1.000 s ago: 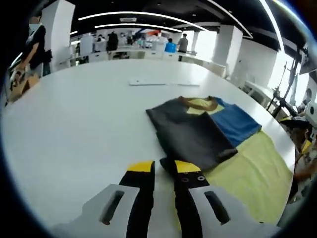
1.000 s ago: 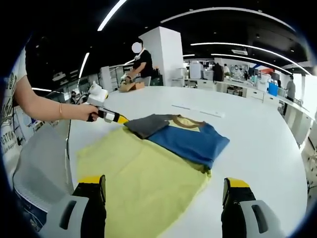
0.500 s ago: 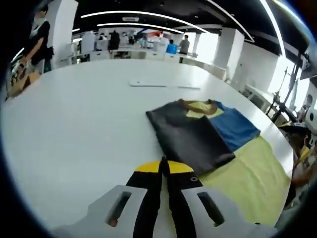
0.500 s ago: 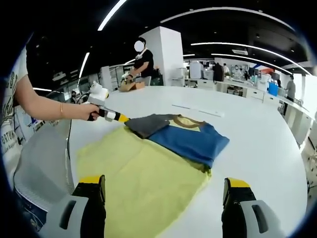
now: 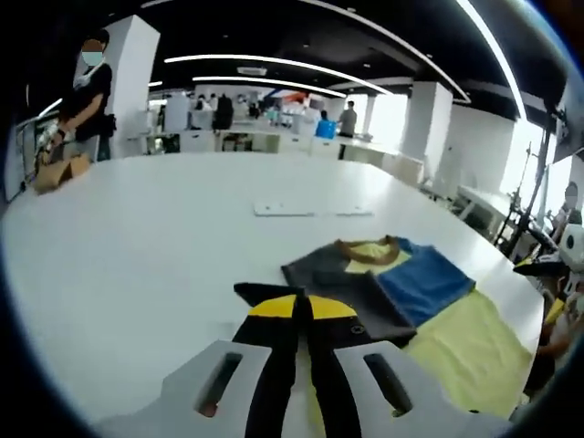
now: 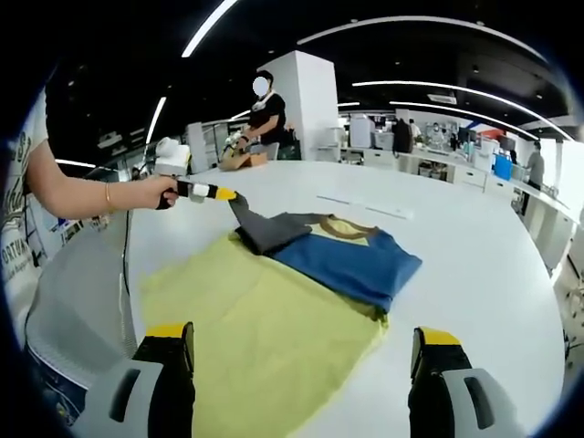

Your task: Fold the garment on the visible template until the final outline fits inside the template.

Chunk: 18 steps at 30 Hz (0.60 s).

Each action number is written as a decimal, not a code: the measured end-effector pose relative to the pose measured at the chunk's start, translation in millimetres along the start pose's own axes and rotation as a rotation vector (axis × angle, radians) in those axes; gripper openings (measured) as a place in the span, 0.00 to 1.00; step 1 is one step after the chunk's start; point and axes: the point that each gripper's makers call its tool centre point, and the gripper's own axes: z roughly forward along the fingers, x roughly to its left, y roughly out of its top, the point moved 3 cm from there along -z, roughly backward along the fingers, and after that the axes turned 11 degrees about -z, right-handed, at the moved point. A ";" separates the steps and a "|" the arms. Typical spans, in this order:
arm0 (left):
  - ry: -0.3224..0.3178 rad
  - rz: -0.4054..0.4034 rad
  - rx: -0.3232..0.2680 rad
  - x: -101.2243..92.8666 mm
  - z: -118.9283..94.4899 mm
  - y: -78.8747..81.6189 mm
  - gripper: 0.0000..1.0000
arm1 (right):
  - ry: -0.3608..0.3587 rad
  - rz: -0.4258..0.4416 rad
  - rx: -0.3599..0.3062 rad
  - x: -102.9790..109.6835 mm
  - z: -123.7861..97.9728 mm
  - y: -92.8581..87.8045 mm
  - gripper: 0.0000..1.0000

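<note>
A folded garment (image 6: 347, 255) in dark grey, blue and yellow with a brown collar lies at the far end of a pale yellow template (image 6: 265, 328) on a white table (image 6: 474, 246). My left gripper (image 5: 301, 306) is shut on the garment's dark grey corner (image 5: 260, 294) and holds it raised off the table. In the right gripper view, that left gripper (image 6: 214, 192) pulls the grey flap (image 6: 265, 228) up at the left. My right gripper (image 6: 301, 336) stands wide open over the template's near edge with nothing between its fingers.
A thin white strip (image 5: 310, 210) lies on the table beyond the garment. A person's arm (image 6: 82, 196) holds the left gripper. Another person (image 6: 265, 114) stands by a cardboard box (image 5: 55, 172) at the far table edge. Desks and pillars fill the background.
The left gripper went from slightly open to shut on the garment's grey corner, then lifted it off the table. The right gripper has stayed open and still.
</note>
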 end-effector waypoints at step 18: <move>0.115 -0.047 -0.113 52.1 -38.8 24.4 0.00 | 0.003 -0.017 -0.012 0.7 0.1 4.6 0.99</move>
